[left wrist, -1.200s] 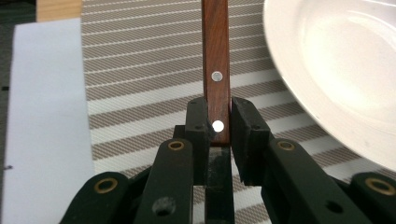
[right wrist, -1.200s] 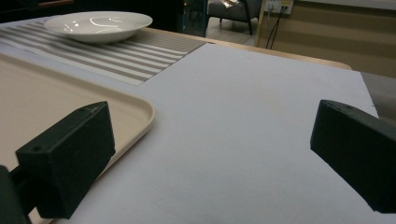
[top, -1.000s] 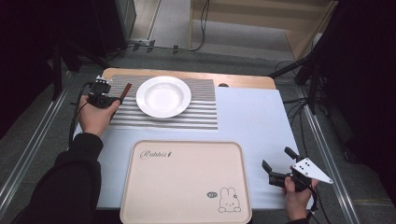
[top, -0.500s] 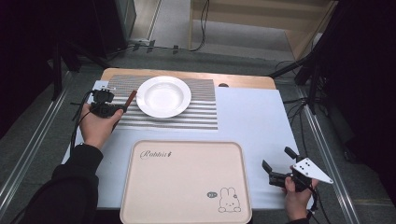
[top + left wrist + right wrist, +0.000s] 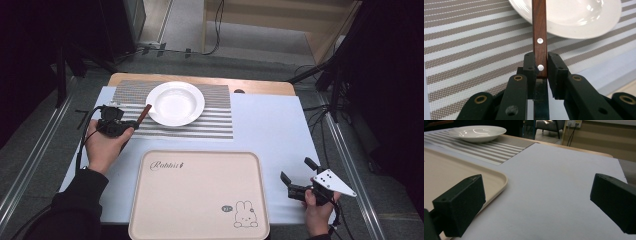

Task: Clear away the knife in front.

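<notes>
Left tool point(image 5: 131, 122) shifted nearer, clamping wooden handle point(image 5: 539, 32), 2 rivets in its view, right tool point(image 5: 299, 175) gaping.

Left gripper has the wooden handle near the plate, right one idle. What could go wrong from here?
1. The left gripper is shut only on the very end of the wooden handle, so the handle may pivot or slip out.
2. The handle's far end hangs over the rim of the white plate; a careless swing could knock or shift the plate on the striped mat.
3. The right gripper waits open beside the tray, too far away to steady anything.
</notes>
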### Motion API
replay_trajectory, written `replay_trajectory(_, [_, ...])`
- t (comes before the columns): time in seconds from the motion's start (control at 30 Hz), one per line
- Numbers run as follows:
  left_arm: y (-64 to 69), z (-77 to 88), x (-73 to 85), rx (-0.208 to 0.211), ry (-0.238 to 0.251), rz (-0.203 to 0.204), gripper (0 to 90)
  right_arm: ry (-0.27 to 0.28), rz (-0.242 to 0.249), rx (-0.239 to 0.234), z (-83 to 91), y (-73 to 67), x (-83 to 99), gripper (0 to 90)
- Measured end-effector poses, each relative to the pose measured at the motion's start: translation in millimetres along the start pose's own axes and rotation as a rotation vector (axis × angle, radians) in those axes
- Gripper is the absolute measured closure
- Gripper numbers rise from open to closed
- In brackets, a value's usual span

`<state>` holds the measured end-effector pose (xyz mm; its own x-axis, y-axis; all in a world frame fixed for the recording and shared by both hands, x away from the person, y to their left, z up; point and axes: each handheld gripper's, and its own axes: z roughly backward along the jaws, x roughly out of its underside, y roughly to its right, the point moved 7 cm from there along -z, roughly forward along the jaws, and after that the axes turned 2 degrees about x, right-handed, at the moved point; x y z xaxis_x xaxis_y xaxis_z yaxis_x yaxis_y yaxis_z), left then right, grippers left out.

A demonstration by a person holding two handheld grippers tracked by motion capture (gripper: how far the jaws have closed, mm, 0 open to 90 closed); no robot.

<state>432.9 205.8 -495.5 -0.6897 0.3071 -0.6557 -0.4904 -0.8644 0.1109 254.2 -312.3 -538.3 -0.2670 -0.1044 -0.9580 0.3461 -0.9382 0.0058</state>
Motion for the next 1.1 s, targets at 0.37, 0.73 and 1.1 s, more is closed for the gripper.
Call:
replay_trajectory(0.37, [18.3, 11.1, 12.6, 0.013, 0.005, -0.035, 77.3, 0.001, -0.001, 0.000, 0.0, 0.1, -0.1, 0.0])
replay_trajectory(0.73, [45.3, 19.1, 28.9, 0.048, 0.010, -0.071, 77.3, 0.002, 0.000, -0.001, 0.0, 0.1, -0.1, 0.0])
replay_trajectory(1.1, [73.6, 30.2, 44.3, 0.095, 0.017, -0.093, 77.3, 0.003, 0.002, -0.002, 0.2, 0.1, -0.2, 0.0])
